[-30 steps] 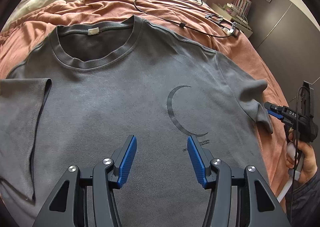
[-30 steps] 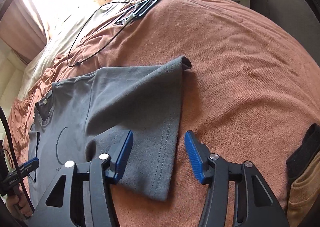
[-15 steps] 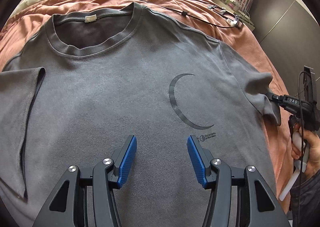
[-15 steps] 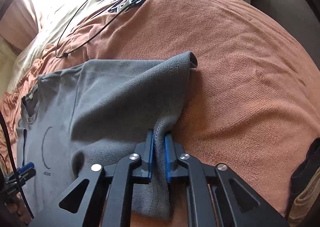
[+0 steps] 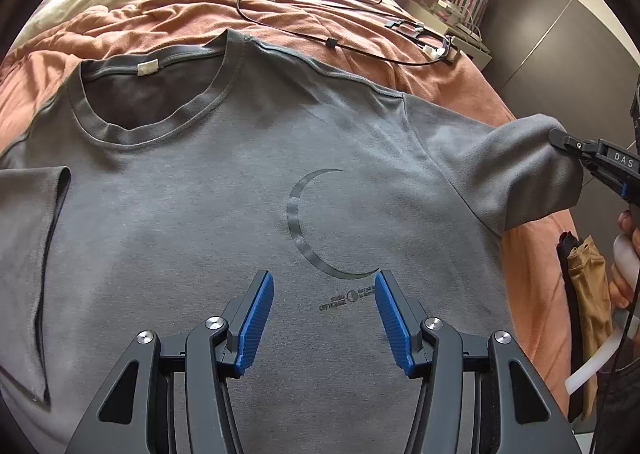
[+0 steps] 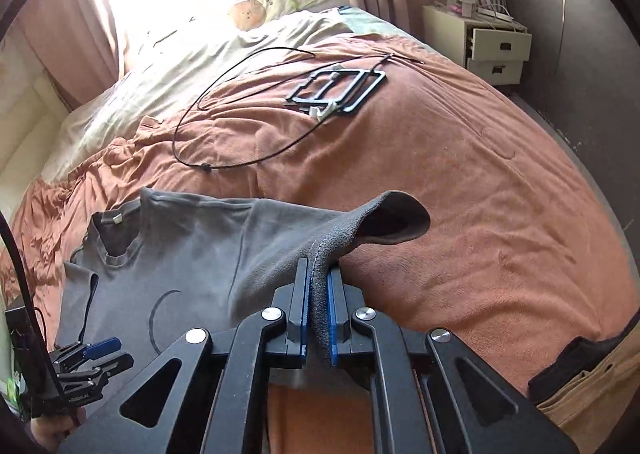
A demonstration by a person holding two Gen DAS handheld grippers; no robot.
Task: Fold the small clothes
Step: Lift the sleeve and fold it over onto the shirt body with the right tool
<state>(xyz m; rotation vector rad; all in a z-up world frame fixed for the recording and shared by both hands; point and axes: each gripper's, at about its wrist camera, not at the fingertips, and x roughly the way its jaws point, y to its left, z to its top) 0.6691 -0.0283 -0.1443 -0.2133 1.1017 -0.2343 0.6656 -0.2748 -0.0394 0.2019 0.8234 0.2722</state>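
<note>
Grey T-shirt [image 5: 224, 221] is spread front-up across a terracotta bedspread [image 6: 460, 189], its collar [image 5: 152, 101] toward 11 o'clock in the left wrist view and a dark crescent print [image 5: 308, 230] at the centre of the chest. One sleeve [image 5: 28, 254] is folded in over the body at 9 o'clock; the other sleeve [image 6: 360, 230] is raised off the bedspread at 3 o'clock, with its open cuff drooping. A looped black cable [image 6: 240, 109] and a flat black frame [image 6: 340, 87] are seen on the bedspread beyond the shirt, toward 12 o'clock, well apart from it. A tan garment [image 5: 588, 318] with a dark band is seen at 4 o'clock beside the shirt. The right gripper [image 6: 318, 318] is clamped on the raised sleeve, fabric pinched between its blue pads. The left gripper [image 5: 324, 318] is held over the lower chest with its jaws spread wide, nothing between them.
</note>
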